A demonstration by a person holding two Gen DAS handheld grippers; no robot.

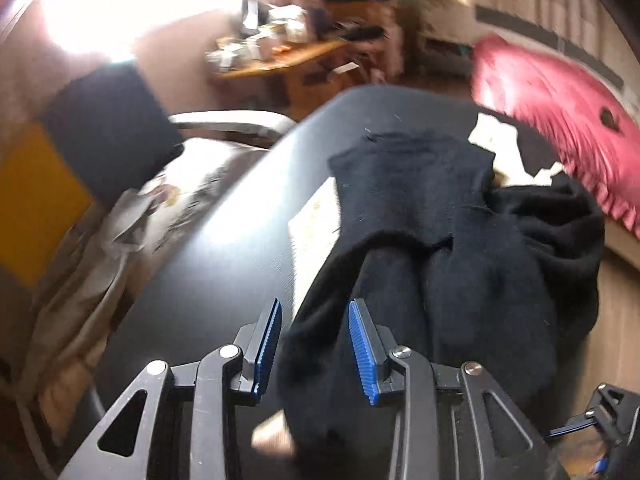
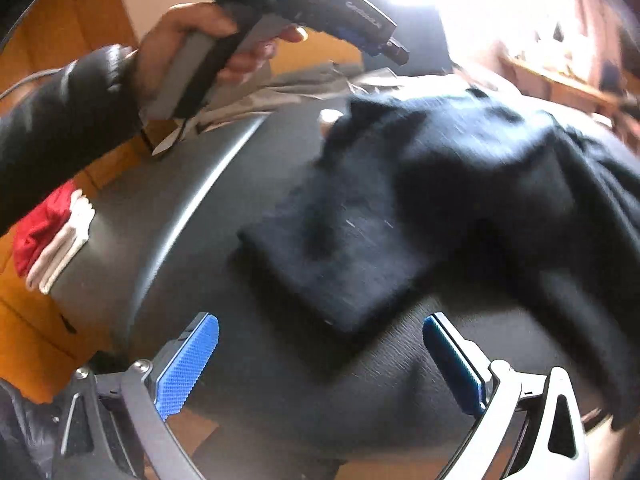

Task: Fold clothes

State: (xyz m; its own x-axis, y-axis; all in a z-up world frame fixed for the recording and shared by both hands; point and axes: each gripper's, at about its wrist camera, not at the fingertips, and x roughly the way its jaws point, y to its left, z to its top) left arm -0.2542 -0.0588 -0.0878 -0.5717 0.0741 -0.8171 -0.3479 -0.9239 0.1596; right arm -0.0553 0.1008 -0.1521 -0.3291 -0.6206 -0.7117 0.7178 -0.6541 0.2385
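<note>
A black garment (image 1: pixel 432 216) lies rumpled on a dark round table (image 1: pixel 224 264). In the left wrist view my left gripper (image 1: pixel 316 344) is open, its blue pads either side of a fold of the black fabric that hangs toward the camera. In the right wrist view my right gripper (image 2: pixel 320 364) is open and empty, hovering just short of a folded flat corner of the same garment (image 2: pixel 340 256). The left hand holding the other gripper's handle (image 2: pixel 224 52) shows at the top left there.
A red pillow (image 1: pixel 560 120) lies past the garment. White paper (image 1: pixel 500 140) peeks from under it. A cluttered wooden desk (image 1: pixel 288 60) and a chair with pale cloth (image 1: pixel 132 216) stand beyond the table. Folded red and white cloth (image 2: pixel 52 240) sits by the table edge.
</note>
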